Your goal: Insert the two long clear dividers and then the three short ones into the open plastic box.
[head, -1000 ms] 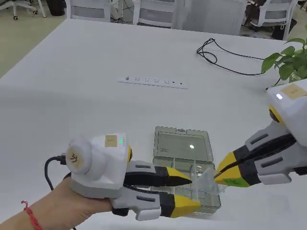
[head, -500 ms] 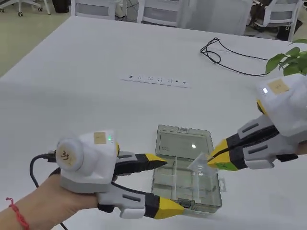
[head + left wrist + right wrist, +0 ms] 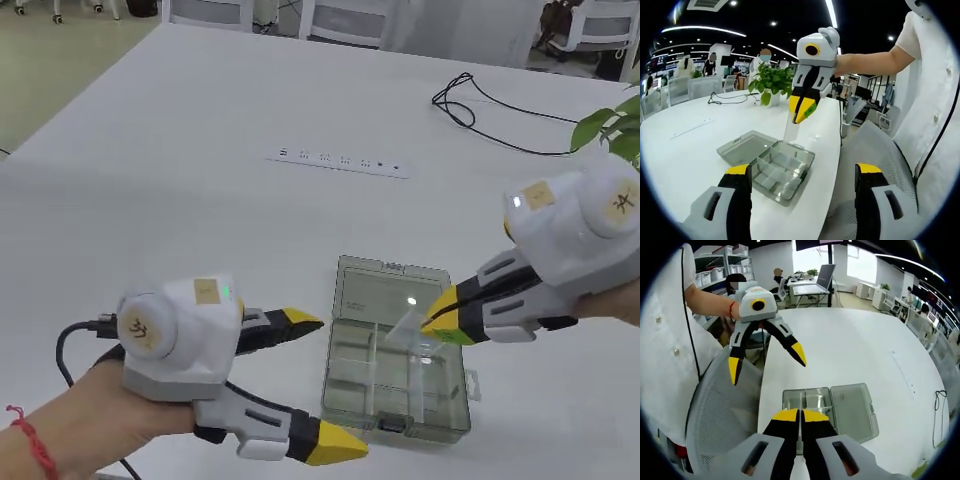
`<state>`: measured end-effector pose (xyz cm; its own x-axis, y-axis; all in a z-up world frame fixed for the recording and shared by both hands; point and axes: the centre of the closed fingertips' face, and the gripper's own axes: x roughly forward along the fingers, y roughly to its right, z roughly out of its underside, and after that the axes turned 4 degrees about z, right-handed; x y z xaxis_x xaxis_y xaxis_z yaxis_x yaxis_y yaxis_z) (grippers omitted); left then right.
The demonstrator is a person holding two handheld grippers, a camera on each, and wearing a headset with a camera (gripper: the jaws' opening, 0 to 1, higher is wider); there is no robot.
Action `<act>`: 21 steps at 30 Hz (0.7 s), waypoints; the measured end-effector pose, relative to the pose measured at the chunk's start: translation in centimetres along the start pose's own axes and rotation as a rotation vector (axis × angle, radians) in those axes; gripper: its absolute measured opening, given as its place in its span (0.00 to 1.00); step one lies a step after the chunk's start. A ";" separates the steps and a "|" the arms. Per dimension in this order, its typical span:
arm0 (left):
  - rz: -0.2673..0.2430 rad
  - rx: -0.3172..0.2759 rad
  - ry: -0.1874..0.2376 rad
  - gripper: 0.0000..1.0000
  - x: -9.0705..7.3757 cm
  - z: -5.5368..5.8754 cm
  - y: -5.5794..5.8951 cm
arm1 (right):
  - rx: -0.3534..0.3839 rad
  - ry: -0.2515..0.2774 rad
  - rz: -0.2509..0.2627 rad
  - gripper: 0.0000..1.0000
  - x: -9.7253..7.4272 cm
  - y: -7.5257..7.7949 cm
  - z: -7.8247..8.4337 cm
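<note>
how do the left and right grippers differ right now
The left gripper has its jaws spread wide and holds nothing; the right gripper is shut on a clear divider. The left gripper sits beside the open box, while the right gripper hangs over it, tips angled down. Both have white bodies and yellow-tipped black jaws.

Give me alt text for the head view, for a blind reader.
The right gripper, shut on a clear divider, holds it over the open plastic box on a white table. The left gripper is open beside the box; a power strip and black cable lie farther back.
</note>
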<state>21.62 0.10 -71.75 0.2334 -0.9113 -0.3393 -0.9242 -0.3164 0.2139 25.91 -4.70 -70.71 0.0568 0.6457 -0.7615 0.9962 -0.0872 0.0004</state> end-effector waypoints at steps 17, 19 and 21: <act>-0.023 -0.018 -0.050 1.00 -0.4 1.7 -0.6 | 0.014 -0.026 -0.004 0.03 3.2 1.4 3.3; -0.024 -0.018 -0.052 1.00 -0.4 1.8 -0.7 | 0.015 -0.028 -0.003 0.03 3.2 1.5 3.4; -0.023 -0.020 -0.051 1.00 -0.4 1.7 -0.7 | 0.018 -0.031 -0.001 0.03 3.3 1.7 3.6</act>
<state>21.61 1.11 -73.33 0.2386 -0.8893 -0.3900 -0.9123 -0.3430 0.2239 27.52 -5.43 -75.59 0.0534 0.6217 -0.7814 0.9949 -0.1006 -0.0121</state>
